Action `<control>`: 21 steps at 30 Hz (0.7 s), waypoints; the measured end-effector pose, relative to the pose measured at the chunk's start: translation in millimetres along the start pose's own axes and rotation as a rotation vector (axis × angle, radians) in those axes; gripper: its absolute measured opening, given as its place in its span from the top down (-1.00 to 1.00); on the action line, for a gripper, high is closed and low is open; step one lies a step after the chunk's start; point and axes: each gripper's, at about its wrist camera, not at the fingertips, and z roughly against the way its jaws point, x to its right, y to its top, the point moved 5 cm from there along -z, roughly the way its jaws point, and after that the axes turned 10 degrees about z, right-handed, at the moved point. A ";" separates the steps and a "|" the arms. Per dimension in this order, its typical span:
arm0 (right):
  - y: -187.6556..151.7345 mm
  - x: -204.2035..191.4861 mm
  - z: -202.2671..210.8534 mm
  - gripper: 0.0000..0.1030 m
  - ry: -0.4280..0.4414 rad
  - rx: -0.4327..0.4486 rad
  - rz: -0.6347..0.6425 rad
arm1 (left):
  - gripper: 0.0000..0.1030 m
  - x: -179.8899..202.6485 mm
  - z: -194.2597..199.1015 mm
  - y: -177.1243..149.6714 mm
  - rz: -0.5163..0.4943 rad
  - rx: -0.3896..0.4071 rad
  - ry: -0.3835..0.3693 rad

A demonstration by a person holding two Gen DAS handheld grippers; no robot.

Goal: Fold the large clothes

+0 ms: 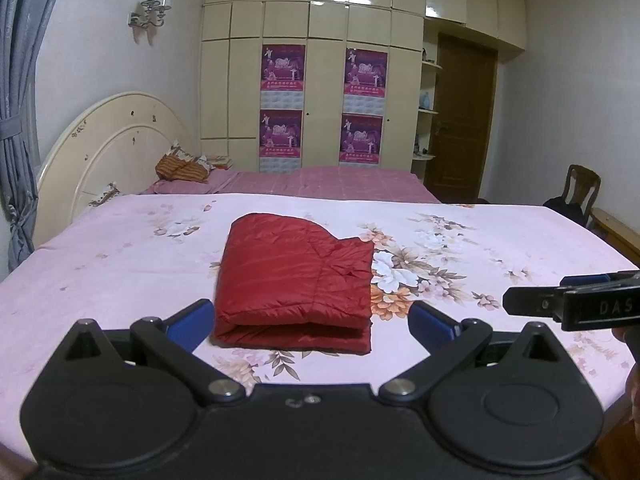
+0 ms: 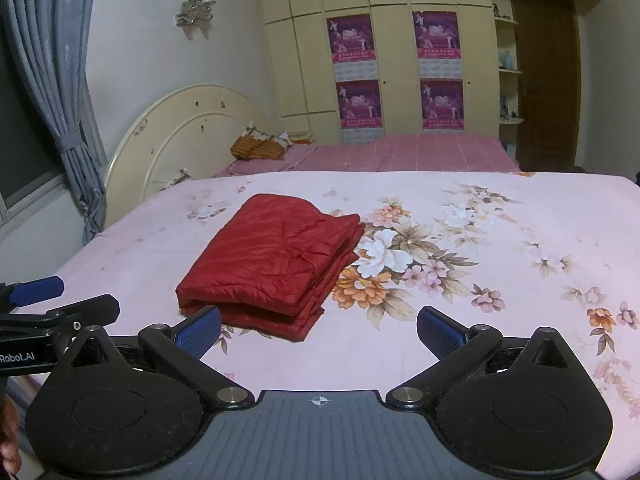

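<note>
Both tools, left tool [image 1: 311, 322] and right tool [image 2: 319, 330], hover level above the bed [image 2: 500, 320], fingers spread wide and empty, facing the folded red jacket [image 1: 294, 284].

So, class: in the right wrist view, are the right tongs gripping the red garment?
No: the right tongs stand open and empty, with the folded red garment lying free on the bedspread.

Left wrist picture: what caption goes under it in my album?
Open tongs hover before a folded red jacket on the flowery pink bed.

A red quilted jacket [image 1: 294, 280] lies folded flat on the bedspread [image 1: 480, 248].
</note>
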 end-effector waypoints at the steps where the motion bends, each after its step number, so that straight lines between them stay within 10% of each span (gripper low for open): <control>1: 0.0 0.2 0.2 -0.99 -0.003 -0.001 0.001 | -1.00 0.1 -0.1 0.0 0.001 -0.001 -0.002; 21: 1.0 -0.6 -0.3 -0.99 -0.002 0.003 0.012 | -1.00 -2.1 -0.7 2.9 0.003 0.005 -0.006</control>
